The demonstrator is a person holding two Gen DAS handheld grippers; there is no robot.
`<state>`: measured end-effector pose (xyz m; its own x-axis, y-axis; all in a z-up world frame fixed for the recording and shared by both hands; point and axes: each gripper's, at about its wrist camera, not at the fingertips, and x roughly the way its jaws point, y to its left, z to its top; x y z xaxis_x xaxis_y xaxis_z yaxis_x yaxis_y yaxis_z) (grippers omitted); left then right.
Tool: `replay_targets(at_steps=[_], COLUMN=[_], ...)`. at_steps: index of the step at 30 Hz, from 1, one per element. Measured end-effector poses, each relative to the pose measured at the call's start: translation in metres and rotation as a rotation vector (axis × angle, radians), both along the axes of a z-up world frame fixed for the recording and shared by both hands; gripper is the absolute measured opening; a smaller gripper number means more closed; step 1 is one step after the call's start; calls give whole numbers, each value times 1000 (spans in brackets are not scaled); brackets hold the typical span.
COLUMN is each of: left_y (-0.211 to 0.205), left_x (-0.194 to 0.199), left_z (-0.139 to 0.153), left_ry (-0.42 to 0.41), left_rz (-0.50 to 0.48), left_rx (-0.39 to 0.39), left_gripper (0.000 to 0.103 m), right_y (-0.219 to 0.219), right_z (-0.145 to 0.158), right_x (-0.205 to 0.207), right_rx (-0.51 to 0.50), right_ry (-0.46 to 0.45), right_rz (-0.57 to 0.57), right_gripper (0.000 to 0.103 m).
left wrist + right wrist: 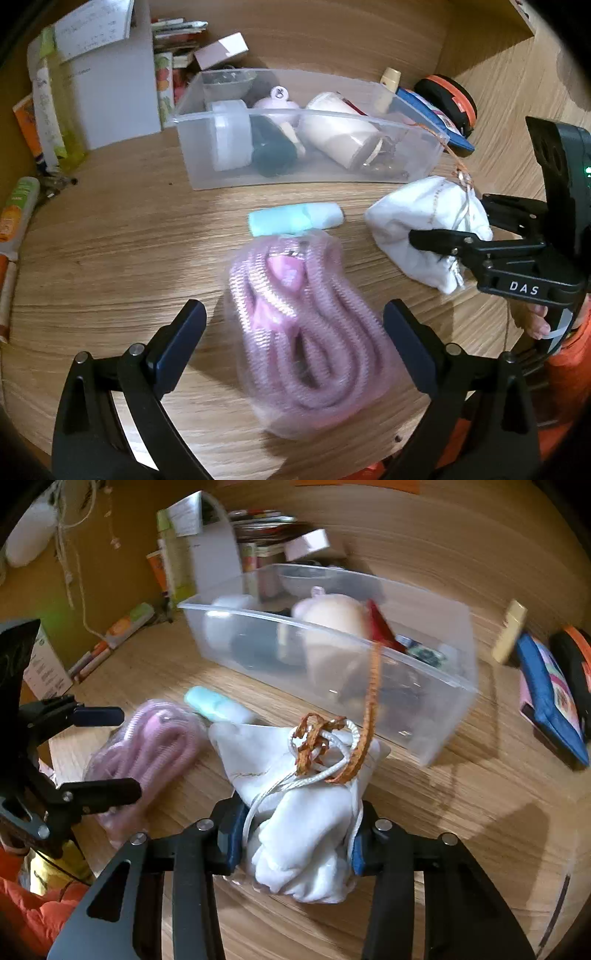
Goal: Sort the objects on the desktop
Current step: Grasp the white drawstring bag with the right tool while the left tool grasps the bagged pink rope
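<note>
A coiled pink cord in a clear bag (303,339) lies on the wooden desk between the fingers of my left gripper (295,325), which is open around it. It also shows in the right wrist view (147,746). My right gripper (295,845) is shut on a white drawstring pouch (306,812) with an orange ribbon; the pouch also shows in the left wrist view (424,225). A mint and white tube (295,218) lies just beyond the cord. A clear plastic bin (295,173) holding several items stands behind.
Books and a white box (110,92) stand at the back left. Tubes (18,218) lie at the left edge. A blue pouch (546,698) and an orange and black case (450,99) lie right of the bin, with a small cream bottle (511,635).
</note>
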<state>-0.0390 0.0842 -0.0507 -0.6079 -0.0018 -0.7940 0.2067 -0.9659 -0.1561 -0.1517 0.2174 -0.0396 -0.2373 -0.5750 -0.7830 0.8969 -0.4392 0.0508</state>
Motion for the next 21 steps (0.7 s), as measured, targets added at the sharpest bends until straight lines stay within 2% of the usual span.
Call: replay_targets(at_steps=[2,6,10,12,15,17,21], left_y=[4,10,14,15,14,12,9], left_x=[-7,-21,-25,-23,-17,-14,-11], left_z=[-5,-11,-14,-15,-14,-12,-10], left_ry=[-20,-57,-52,-40,-9,1,20], left_rz=[-10,17,32,37,39,37,52], left_rx=[2,-64,-114,-140,-155,-158,-156], left_gripper=[98,98,97,94,79,64,61], right_y=[7,12,14,12,8,6,4], right_z=[0,2,6,9,12,13,16], right_x=[-4,-6,-4,-4,-5,-7,-9], right_rx=[-8,-30,-69,-85,-98,-107,-131], right_ry=[-5,-10,-10,-9,-8,-18,-36], right_rz=[-17,-28,-19,-10,-3,0,6], right_gripper=[39,39,39,39,39,39,39])
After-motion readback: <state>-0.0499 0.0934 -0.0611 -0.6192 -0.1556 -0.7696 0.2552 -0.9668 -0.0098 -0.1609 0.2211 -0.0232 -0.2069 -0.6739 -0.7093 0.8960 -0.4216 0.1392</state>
